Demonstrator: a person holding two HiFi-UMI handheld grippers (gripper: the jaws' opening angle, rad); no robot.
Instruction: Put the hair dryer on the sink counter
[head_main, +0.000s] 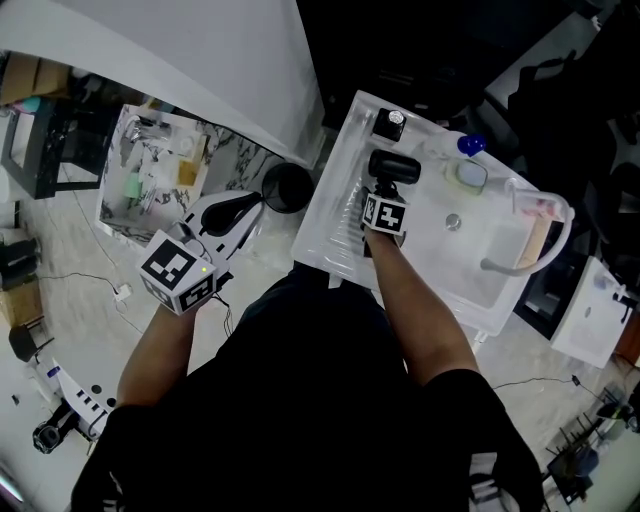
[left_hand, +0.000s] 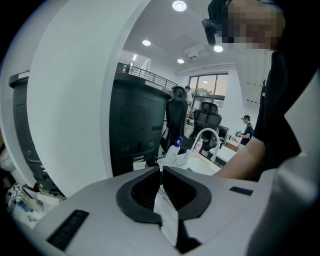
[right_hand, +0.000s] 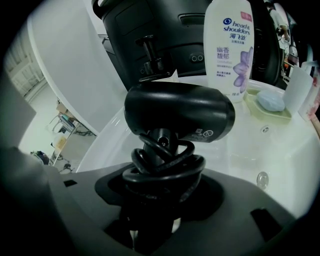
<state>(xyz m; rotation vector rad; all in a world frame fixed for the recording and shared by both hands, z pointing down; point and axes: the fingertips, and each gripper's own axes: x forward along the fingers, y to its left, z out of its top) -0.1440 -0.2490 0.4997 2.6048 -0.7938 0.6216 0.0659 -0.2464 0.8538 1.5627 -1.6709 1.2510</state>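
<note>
The hair dryer (head_main: 393, 166) is gripped by the right tool (head_main: 387, 188), whose jaws close on the handle with its black cord (right_hand: 162, 167) coiled round it. The dryer's black body (right_hand: 177, 112) lies crosswise above the jaws. It sits over the white sink desk (head_main: 335, 205), near the rim; whether it touches the surface cannot be told. From the dryer in the head view, a small black object with a silver top (head_main: 389, 124) stands at 12 o'clock, a blue-capped shampoo bottle (head_main: 470, 145) at 2 o'clock and a soap dish (head_main: 470, 176) at 3 o'clock. The white faucet (head_main: 545, 235) curves at 4 o'clock. The left tool (head_main: 240, 215) hangs at 8 o'clock, off the desk above the floor, its jaws pressed together.
</note>
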